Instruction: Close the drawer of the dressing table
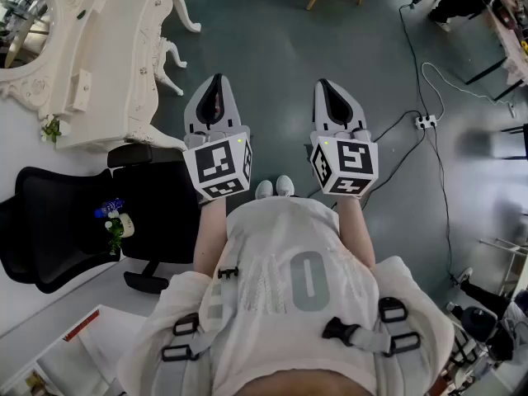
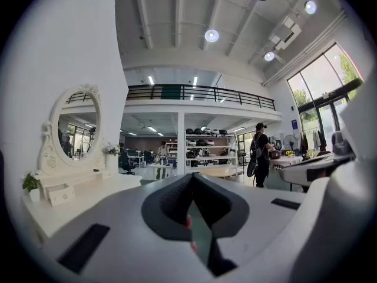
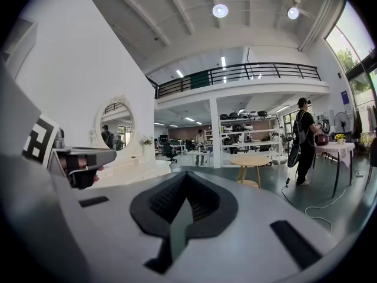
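The white ornate dressing table (image 1: 107, 64) stands at the upper left of the head view, its oval mirror (image 1: 21, 15) at the frame's edge. In the left gripper view the dressing table (image 2: 76, 190) sits low at the left, and a small drawer front (image 2: 62, 194) shows on its top; whether it stands out I cannot tell. My left gripper (image 1: 216, 81) and right gripper (image 1: 322, 85) are held side by side in front of the body, over bare floor and well to the right of the table. The left gripper (image 2: 191, 175) and right gripper (image 3: 187, 175) both have their jaws together, holding nothing.
A black office chair (image 1: 74, 221) with a bottle (image 1: 115, 219) on its seat stands beside the table, at my left. A round wooden table (image 3: 254, 161) lies ahead. A power strip (image 1: 426, 122) and cables lie on the floor at the right. A person with a backpack (image 3: 303, 140) stands farther off.
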`<state>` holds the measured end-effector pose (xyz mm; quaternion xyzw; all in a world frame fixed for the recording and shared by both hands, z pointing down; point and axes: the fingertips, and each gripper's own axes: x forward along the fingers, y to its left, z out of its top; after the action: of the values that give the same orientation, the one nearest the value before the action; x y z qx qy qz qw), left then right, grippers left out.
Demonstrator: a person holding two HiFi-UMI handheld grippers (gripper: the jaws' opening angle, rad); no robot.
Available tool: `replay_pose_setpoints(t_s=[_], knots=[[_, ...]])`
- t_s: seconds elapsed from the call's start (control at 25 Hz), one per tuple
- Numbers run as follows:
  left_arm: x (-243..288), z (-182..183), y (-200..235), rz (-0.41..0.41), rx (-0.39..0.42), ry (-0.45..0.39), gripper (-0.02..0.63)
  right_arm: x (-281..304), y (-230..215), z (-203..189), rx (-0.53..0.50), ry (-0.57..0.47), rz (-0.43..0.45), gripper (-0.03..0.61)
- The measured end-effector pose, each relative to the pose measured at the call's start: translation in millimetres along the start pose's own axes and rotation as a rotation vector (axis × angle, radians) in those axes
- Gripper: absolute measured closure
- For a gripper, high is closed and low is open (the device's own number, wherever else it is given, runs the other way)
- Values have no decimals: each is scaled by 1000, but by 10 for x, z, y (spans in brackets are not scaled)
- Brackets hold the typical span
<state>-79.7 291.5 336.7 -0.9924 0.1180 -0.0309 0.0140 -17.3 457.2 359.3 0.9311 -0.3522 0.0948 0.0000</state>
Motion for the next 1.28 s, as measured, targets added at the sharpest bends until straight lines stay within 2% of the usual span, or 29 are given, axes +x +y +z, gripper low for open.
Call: replay_pose_setpoints(t_s=[0.4,0.8,0.96,1.12,1.28], knots=[[110,-62,-155,9,-12,12,595,28,-278,-58,40,0,11,571],[203,-160,-308,34,1,20,595,72,-507,-266,72,30,62,569],[391,-204,-280,30,10,4,594,215,-547,-284,85,10,77,570],[699,-150,-242,23,50,-39,595,492,-612,-259,47,4,88,569],[1003,-120,-88,46,28,-44,594,808,-714,-148,17,-5,79,569]])
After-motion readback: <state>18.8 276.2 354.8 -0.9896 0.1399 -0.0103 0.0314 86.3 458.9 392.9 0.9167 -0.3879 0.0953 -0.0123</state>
